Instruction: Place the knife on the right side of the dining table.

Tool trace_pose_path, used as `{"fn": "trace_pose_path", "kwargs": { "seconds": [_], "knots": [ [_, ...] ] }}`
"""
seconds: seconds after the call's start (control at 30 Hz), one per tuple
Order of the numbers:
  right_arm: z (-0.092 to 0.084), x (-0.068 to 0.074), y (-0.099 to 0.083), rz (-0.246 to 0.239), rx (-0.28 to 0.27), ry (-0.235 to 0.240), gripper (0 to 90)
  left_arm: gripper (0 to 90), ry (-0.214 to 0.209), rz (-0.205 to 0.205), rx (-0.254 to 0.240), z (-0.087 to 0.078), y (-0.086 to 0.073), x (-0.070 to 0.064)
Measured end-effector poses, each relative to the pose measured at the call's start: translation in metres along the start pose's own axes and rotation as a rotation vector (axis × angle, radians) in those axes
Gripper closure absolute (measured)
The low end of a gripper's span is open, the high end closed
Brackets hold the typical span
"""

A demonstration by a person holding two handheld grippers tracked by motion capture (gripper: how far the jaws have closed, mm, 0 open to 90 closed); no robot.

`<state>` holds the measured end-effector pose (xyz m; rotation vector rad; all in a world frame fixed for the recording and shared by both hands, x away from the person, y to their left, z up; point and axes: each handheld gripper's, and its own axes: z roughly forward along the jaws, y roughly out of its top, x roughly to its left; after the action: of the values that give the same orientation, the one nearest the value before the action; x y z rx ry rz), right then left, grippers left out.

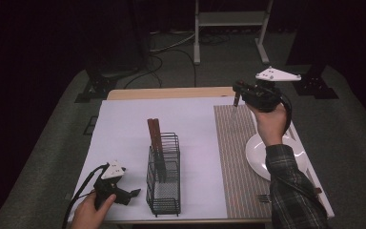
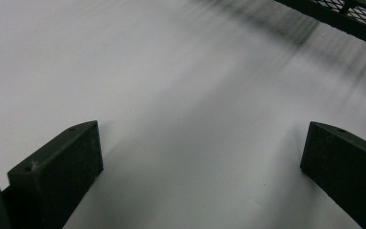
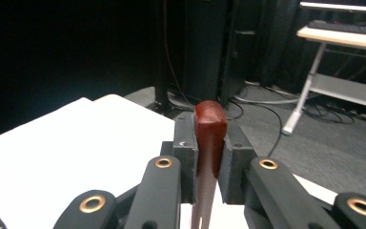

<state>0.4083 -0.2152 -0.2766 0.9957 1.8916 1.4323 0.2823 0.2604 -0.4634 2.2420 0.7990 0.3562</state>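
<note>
**Knife hangs over the mat's far edge, plate nearer the person**

The right tongs (image 1: 238, 95) are clamped on a wooden-handled knife (image 3: 209, 143), handle up between the pads, blade pointing down at the striped mat (image 1: 233, 157) near the bench's far right corner. The white plate (image 1: 259, 155) lies on that mat toward the near edge, so the knife's long axis probably has to tip from upright to flat beside it. The left tongs (image 1: 128, 194) rest wide apart and empty by the wire caddy (image 1: 164, 183) at the near edge.
</note>
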Motion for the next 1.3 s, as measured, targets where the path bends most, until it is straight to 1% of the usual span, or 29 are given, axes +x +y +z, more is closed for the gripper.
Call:
{"fn": "trace_pose_path", "kwargs": {
  "seconds": [0.13, 0.2, 0.57, 0.83, 1.03, 1.13, 1.3],
  "knots": [
    [0.004, -0.01, -0.01, 0.016, 0.012, -0.034, 79.5, 0.0, 0.0, 0.0, 0.0, 0.0, 0.0, 0.0],
    [0.005, -0.014, -0.014, 0.014, 0.015, -0.049, 79.5, 0.0, 0.0, 0.0, 0.0, 0.0, 0.0, 0.0],
    [0.015, -0.032, -0.034, 0.043, 0.041, -0.11, 79.5, 0.0, 0.0, 0.0, 0.001, 0.0, 0.0, 0.0],
    [0.021, -0.04, -0.046, 0.066, 0.057, -0.133, 79.4, 0.0, 0.001, 0.001, 0.001, 0.0, 0.0, 0.0],
    [0.025, -0.044, -0.053, 0.08, 0.069, -0.139, 79.4, 0.0, 0.0, 0.0, 0.001, 0.0, 0.0, 0.0],
    [0.024, -0.047, -0.054, 0.088, 0.063, -0.142, 79.2, 0.0, 0.0, 0.0, 0.001, 0.0, 0.0, 0.0],
    [0.021, -0.052, -0.055, 0.076, 0.071, -0.162, 77.1, 0.0, 0.0, 0.0, 0.001, 0.0, 0.0, 0.0]
  ]
}}
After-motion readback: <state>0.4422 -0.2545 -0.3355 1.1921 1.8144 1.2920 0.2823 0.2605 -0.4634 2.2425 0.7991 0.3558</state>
